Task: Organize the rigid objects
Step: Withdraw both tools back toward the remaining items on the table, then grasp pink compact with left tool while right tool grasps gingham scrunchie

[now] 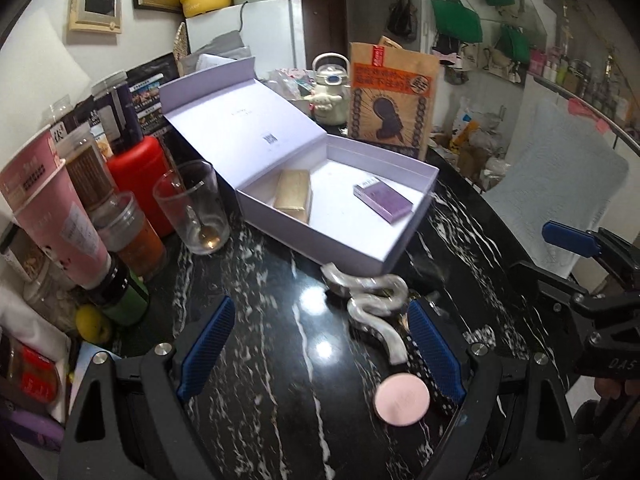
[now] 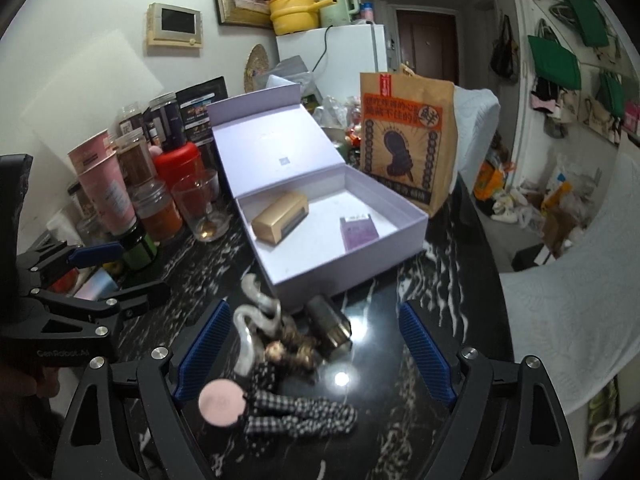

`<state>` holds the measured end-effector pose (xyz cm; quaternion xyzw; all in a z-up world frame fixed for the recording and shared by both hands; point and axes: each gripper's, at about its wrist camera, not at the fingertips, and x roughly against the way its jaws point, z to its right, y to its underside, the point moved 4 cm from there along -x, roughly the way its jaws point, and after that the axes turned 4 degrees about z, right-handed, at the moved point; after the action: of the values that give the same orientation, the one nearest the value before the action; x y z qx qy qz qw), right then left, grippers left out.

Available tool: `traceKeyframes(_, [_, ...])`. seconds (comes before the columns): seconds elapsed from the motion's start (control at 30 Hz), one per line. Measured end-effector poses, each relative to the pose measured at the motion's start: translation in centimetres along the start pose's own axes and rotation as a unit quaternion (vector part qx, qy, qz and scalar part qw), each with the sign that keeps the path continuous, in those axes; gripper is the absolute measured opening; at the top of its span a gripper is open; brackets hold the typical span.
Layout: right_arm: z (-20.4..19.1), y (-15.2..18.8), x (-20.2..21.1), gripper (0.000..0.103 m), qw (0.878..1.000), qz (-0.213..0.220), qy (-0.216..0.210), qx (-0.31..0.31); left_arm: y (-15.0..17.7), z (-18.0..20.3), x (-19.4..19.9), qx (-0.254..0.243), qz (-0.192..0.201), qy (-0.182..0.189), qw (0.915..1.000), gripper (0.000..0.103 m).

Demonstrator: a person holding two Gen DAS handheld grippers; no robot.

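Both pairs of jaws stand wide apart with nothing clamped between them. The left gripper (image 1: 320, 354) hovers over the black marble-patterned table (image 1: 256, 360); the wavy pearly hair clip (image 1: 374, 312) lies just inside its right-hand finger, and the round pink compact (image 1: 402, 400) sits low beside that same finger. From the right gripper (image 2: 316, 354) the same small heap shows between the blue ribbed pads (image 2: 426, 356): the wavy clip at the left, the pink disc near the left pad, a black-and-white checked fabric piece (image 2: 300, 416), a blurred brownish doll-like trinket (image 2: 294, 350), and a dark metallic cylinder (image 2: 330, 322) lying on its side — none of them touched by the pads.

Just beyond the heap stands one open lavender cardboard box (image 1: 344, 252), its lid tilted back. Two things lie inside — a gold rectangular case (image 1: 293, 196) toward the left and a flat purple packet (image 1: 383, 196) toward the right, well apart from each other.

Left of the box is one clear drinking glass (image 1: 192, 208) with a spoon in it, then a crowd of jars and bottles, among them a red canister (image 1: 138, 184) and a pink tube (image 1: 56, 216). Behind the box stands a brown paper bag (image 1: 390, 96) printed in orange and black, and a white kettle-shaped bottle (image 1: 330, 92).
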<state>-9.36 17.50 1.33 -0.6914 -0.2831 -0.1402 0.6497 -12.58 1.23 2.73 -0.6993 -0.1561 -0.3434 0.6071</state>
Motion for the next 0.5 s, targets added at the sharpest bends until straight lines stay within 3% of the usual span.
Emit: traceKeyframes(0.5, [0.2,5.2,-0.8,0.090,0.998,-0.042,-0.038,-0.024,4.4,1.7,-1.1,0.006,-0.032,0.041,0.9986,0.089])
